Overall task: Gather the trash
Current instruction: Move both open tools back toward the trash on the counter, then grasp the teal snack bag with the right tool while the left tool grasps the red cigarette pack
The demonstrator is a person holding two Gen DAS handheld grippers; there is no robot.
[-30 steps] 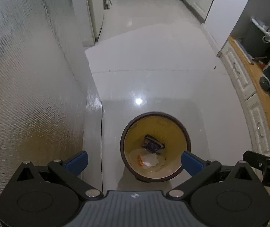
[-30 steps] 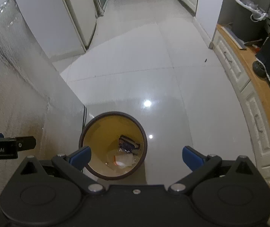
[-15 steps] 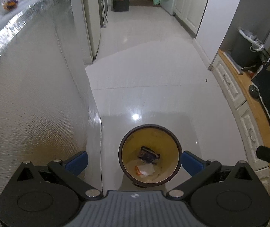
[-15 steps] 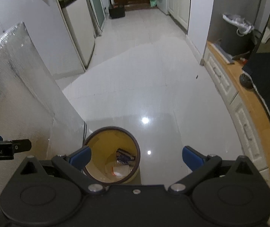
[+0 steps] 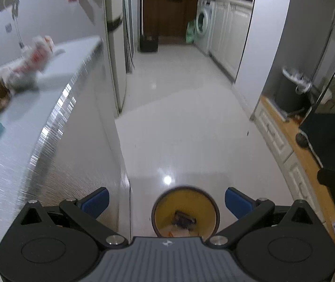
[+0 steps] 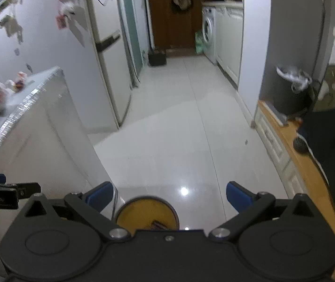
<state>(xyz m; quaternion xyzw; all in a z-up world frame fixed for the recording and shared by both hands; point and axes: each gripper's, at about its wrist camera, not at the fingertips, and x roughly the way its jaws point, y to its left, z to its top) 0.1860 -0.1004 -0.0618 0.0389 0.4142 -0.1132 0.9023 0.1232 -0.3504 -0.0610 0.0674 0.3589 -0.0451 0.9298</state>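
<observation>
A round bin with a yellow inside and dark rim (image 5: 167, 208) stands on the white floor below both grippers; it also shows in the right wrist view (image 6: 141, 213). A dark wrapper (image 5: 185, 218) and pale scraps lie in it. My left gripper (image 5: 167, 201) is open and empty, high above the bin. My right gripper (image 6: 169, 198) is open and empty, also high above it. Blurred trash items (image 5: 32, 63) lie on the silver table top (image 5: 49, 108) at the left; they also show in the right wrist view (image 6: 1, 94).
A fridge (image 6: 106, 54) stands beyond the table. A wooden counter with white drawers (image 5: 285, 136) runs along the right, with a dark lined bin (image 6: 292, 89) on it. A washing machine (image 5: 202, 28) and a dark crate (image 5: 148, 43) sit down the hallway.
Both grippers have risen and tilted up, so the bin has dropped low in both views and shrunk. The table top and its items have come into view.
</observation>
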